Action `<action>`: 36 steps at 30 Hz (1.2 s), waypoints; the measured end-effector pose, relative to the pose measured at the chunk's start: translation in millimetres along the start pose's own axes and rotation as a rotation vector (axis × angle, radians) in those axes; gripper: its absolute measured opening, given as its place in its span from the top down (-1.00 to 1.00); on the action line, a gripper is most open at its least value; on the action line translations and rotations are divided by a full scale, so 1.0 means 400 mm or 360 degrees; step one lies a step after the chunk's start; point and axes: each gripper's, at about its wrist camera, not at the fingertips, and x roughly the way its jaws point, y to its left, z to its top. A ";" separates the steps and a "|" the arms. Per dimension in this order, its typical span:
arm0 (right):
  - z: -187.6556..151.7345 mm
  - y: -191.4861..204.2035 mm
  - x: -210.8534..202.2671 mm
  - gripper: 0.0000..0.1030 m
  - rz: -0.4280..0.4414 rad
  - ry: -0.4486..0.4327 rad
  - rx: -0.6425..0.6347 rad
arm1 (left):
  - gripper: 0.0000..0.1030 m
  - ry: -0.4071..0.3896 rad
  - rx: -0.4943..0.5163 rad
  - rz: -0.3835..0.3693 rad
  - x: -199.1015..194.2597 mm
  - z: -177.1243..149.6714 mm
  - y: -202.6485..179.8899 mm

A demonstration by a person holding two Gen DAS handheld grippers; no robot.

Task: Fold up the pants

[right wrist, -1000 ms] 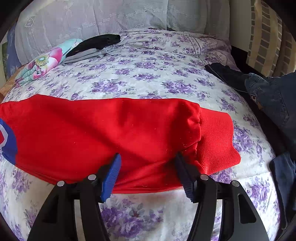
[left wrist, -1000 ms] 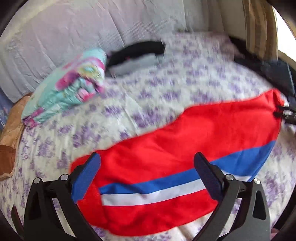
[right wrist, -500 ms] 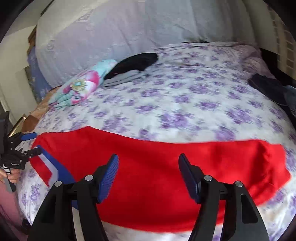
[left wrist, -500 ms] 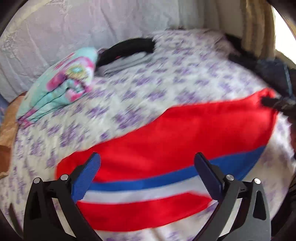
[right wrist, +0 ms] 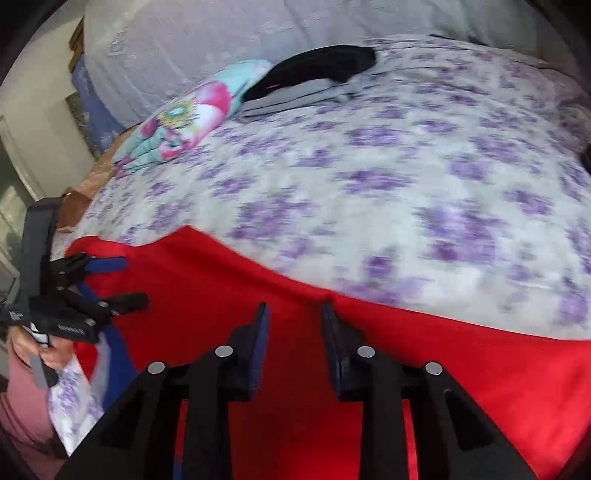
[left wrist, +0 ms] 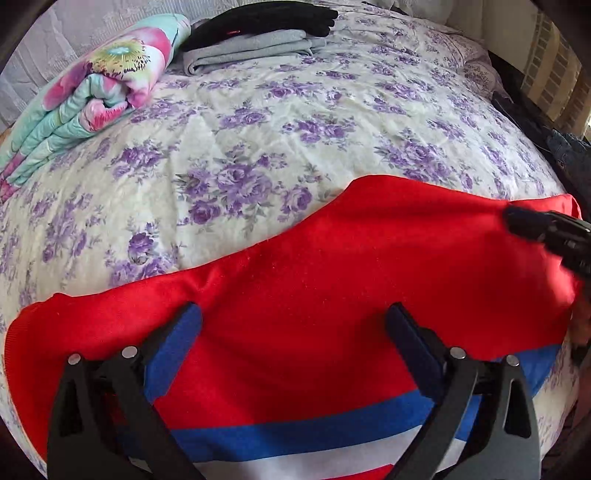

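Bedding in the left wrist view is a cream sheet with purple flowers (left wrist: 280,122); the red pants with blue and white stripes (left wrist: 332,280) lie lengthwise across its near edge, the left gripper (left wrist: 293,328) spread wide above them. In the right wrist view, the right gripper (right wrist: 295,325) stands partly parted over smooth red cloth.

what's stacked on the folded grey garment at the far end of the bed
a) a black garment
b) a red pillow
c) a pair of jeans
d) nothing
a: a dark black garment lies on top of the folded grey garment, beside the rolled floral turquoise-and-pink blanket on the purple-flowered bedsheet.
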 end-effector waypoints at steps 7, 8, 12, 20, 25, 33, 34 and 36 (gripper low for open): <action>-0.125 -0.356 -0.228 1.00 -0.0175 -0.0263 0.0532 | -0.92 -0.0011 0.0017 0.0031 0.003 -0.001 -0.009; -0.128 -0.339 -0.237 1.00 -0.0210 -0.0280 0.0554 | -0.92 -0.0011 0.0019 0.0041 0.000 -0.002 -0.008; -0.110 -0.098 -0.228 0.19 -0.0134 -0.0332 0.0241 | -0.90 -0.0016 0.0004 0.0090 -0.047 -0.004 -0.024; -0.201 0.141 -0.097 0.19 -0.0276 -0.0020 -0.0328 | -0.92 -0.0095 0.0239 0.0210 -0.110 -0.145 -0.028; -0.255 -0.073 -0.216 0.16 -0.0408 -0.0151 0.0038 | -0.89 -0.0197 0.0236 0.0110 -0.159 -0.212 0.059; -0.165 0.029 -0.240 -0.01 -0.0252 -0.0312 -0.0033 | -0.91 -0.0395 0.0389 0.0279 -0.265 -0.209 -0.023; -0.133 0.054 -0.214 -0.02 -0.0203 -0.0311 -0.0066 | -0.91 -0.0449 0.0401 0.0233 -0.277 -0.195 -0.040; -0.067 0.100 -0.131 -0.02 -0.0137 -0.0262 -0.0157 | -0.91 -0.0509 0.0424 0.0209 -0.264 -0.165 -0.069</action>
